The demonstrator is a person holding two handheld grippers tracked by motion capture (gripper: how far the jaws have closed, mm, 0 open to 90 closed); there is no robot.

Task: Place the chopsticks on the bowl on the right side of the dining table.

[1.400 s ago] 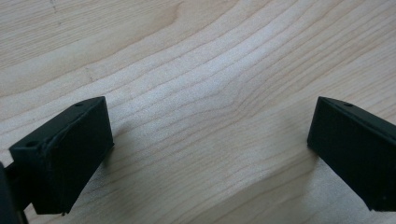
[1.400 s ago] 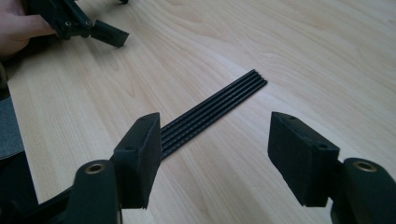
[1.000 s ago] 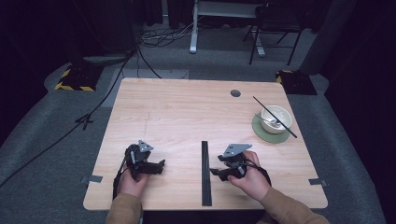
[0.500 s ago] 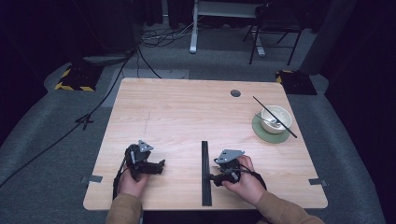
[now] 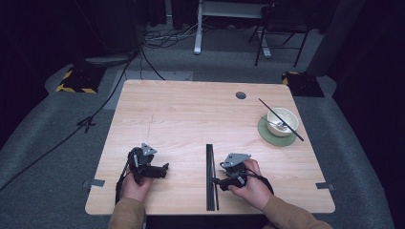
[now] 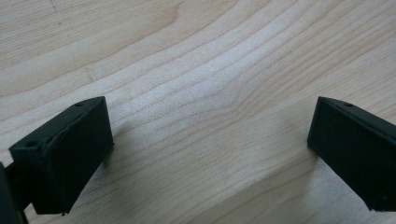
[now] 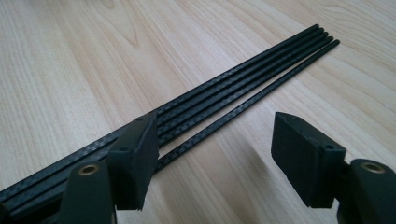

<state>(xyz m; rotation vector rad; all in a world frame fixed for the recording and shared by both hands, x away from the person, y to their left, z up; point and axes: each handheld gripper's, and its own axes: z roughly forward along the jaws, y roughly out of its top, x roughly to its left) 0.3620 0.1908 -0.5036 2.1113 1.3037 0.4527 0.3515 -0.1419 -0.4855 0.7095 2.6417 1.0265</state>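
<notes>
On the table, at about seven o'clock near the front edge, the left gripper rests with its jaws wide apart over bare wood, nothing between them. Open wood lies around it, out to the left edge and far back toward twelve o'clock. At six o'clock a bundle of black rods lies pointing from front edge toward centre, one rod slightly apart from the rest. Just beside it, at five o'clock, the right gripper has its jaws apart, having just been opening, one jaw over the rods, none clamped. At two o'clock a bowl stands on a green coaster, holding a spoon, with a black stick across its rim.
</notes>
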